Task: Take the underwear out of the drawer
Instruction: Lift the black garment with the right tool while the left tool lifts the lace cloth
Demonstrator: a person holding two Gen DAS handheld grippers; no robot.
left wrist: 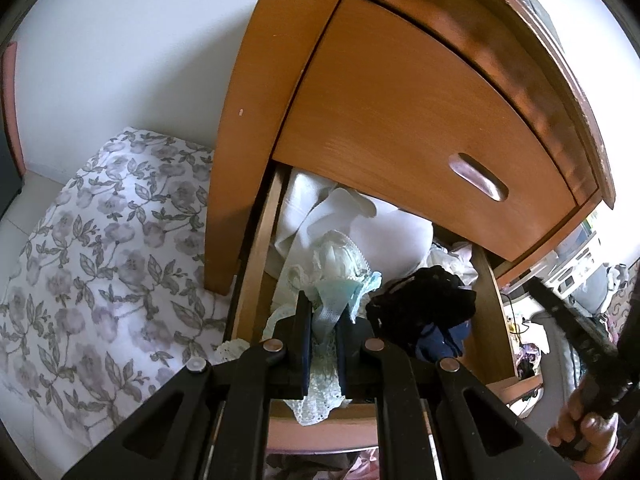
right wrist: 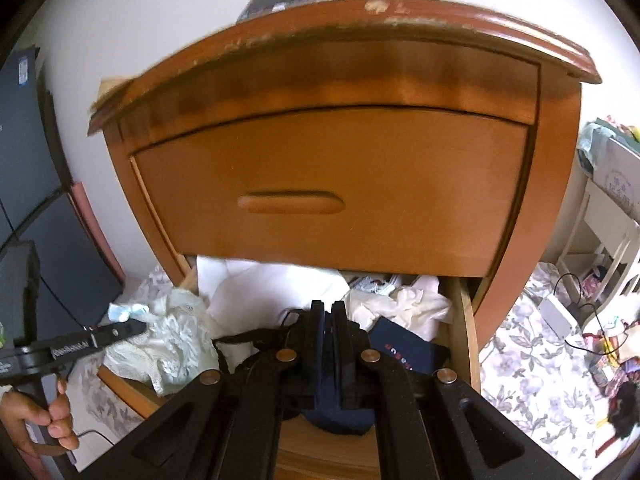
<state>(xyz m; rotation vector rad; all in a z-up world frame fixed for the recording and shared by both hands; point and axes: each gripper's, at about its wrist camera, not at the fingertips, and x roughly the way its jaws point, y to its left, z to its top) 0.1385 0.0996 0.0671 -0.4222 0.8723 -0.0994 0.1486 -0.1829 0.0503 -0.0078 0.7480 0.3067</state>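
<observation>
Two closed drawer fronts overhang the open drawer's clothes.

open drawer back hidden under upper drawer, nightstand top motion-blurred

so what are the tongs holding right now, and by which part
Left tongs pinch the pale blue lace underwear by a bunched edge. Right tongs grip dark navy fabric; which part is unclear.

White wall, floral bedding, perhaps a white shelf.
</observation>
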